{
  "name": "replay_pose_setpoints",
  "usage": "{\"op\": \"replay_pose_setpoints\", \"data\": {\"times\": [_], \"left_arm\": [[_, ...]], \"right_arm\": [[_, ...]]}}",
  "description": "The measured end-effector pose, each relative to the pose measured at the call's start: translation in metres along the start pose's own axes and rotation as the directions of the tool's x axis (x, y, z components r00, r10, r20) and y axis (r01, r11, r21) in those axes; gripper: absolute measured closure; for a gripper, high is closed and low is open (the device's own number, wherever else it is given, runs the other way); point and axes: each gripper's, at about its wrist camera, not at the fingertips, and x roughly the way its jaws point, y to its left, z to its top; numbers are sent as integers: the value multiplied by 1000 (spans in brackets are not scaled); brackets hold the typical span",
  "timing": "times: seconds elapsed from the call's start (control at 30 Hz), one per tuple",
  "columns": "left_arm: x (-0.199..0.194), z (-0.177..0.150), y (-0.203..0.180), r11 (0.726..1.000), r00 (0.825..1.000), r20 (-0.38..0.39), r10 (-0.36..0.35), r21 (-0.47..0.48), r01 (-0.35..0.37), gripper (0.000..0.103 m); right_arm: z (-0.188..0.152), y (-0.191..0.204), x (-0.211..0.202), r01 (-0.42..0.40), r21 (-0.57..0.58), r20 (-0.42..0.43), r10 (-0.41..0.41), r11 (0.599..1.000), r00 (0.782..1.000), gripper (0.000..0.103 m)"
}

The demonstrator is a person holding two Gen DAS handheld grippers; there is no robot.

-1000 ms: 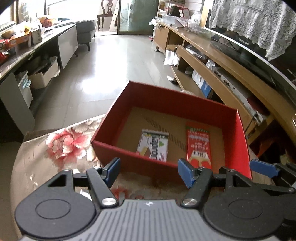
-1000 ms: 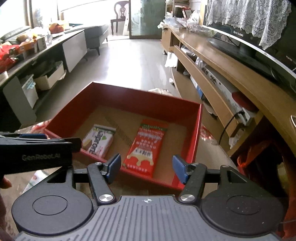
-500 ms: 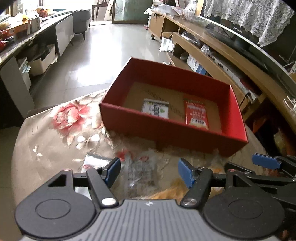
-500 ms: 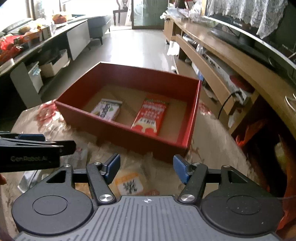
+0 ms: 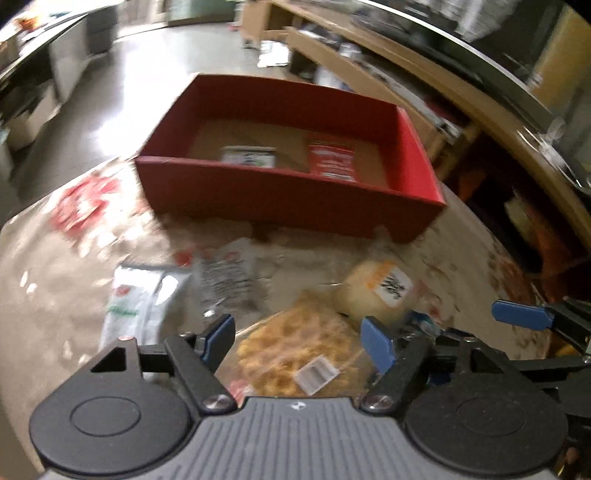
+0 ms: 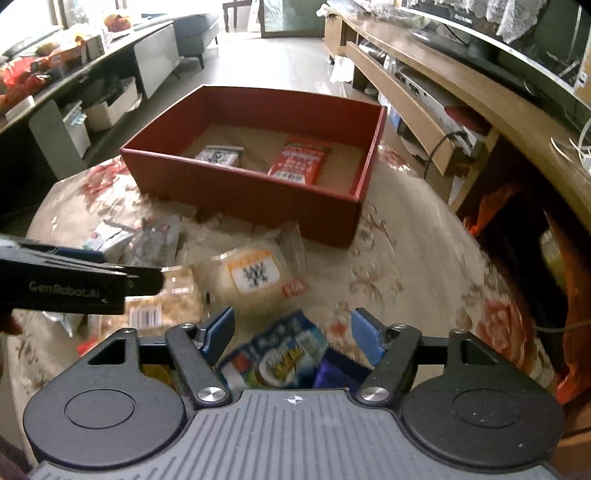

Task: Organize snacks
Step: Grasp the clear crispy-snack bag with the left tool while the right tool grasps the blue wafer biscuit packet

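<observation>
Right wrist view: you've pulled back from the red cardboard box [image 6: 258, 192]; both grippers, right [image 6: 291, 334] and left [image 5: 297, 341], are opening empty over loose snack packets, ready to pick next.

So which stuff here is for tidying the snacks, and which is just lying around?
For the job:
- red box, with a red packet and a white packet inside
- yellow snack bag
- blue snack bag
- left gripper and right gripper, both opening, nothing between the pads

Just lying around:
- flowered tablecloth
- wooden TV shelf
- grey sofa
</observation>
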Motion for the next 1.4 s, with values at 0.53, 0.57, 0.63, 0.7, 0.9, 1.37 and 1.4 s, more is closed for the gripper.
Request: {"op": "replay_pose_setpoints", "data": {"times": [0.53,0.57,0.63,0.7,0.9,1.37,1.4], "left_arm": [[35,8,-22,931,991,-121,-59,350,98,17],[37,5,-22,929,989,-132,-61,354,105,17],[35,-2,-18,922,988,-142,-67,368,116,17],[31,-11,-15,918,986,-154,-68,376,123,16],[28,-18,-10,936,986,-158,-61,334,111,15],[38,-28,-45,895,989,-109,103,444,-44,27],[36,-29,-44,901,989,-105,101,431,-47,28]], "right_arm": [[-23,-38,1,-47,96,-69,54,994,996,21],[-24,-40,2,-50,100,-74,58,994,996,21],[-24,-41,3,-50,105,-83,59,993,995,21],[-24,-42,4,-50,107,-89,60,993,994,21],[-22,-39,5,-53,95,-92,62,994,994,19],[-28,-52,14,-11,137,-136,29,991,990,17],[-30,-52,15,-11,134,-142,30,991,989,17]]}}
